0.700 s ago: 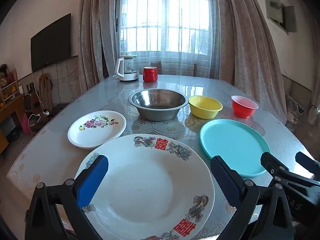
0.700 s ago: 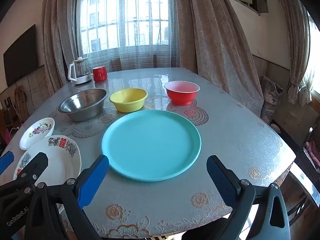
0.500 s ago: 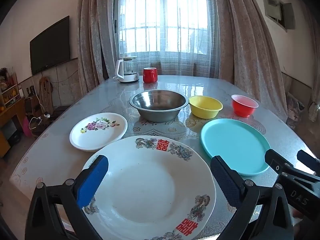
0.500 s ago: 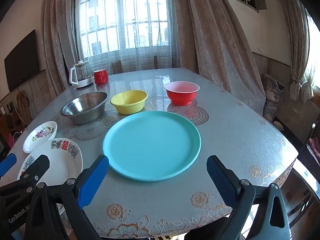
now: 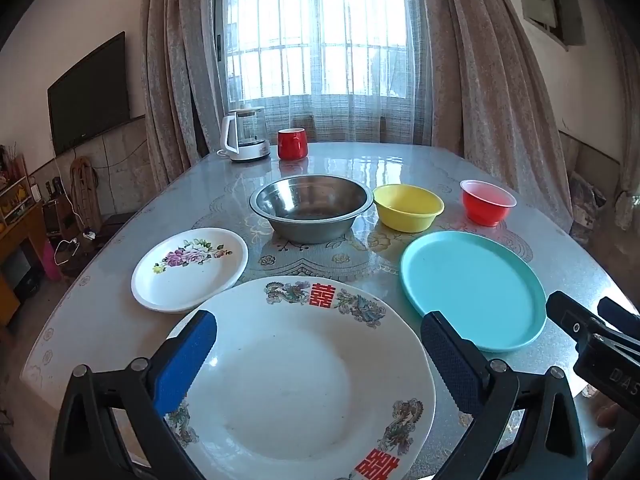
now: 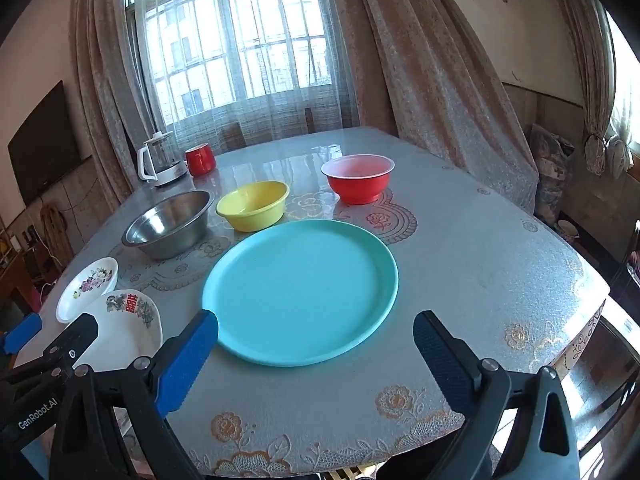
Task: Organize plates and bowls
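Observation:
My left gripper [image 5: 318,354] is open and empty above a large white plate with red characters [image 5: 292,384]. A small floral plate [image 5: 190,268] lies to its left. Behind stand a steel bowl [image 5: 312,208], a yellow bowl [image 5: 408,207] and a red bowl [image 5: 487,202]. A teal plate [image 5: 472,288] lies at the right. My right gripper [image 6: 316,354] is open and empty just in front of the teal plate [image 6: 300,290]. The right wrist view also shows the steel bowl [image 6: 170,222], yellow bowl [image 6: 253,205], red bowl [image 6: 358,178], large white plate [image 6: 120,332] and floral plate [image 6: 86,288].
A white kettle [image 5: 244,140] and a red mug [image 5: 292,144] stand at the far end of the table [image 5: 100,320]. The table's right edge [image 6: 592,296] drops off near a chair. Curtains and a window are behind; a TV [image 5: 88,92] hangs on the left wall.
Both grippers have lifted and drawn back slightly; the plates sit a little lower and farther in view. Nothing on the table has moved.

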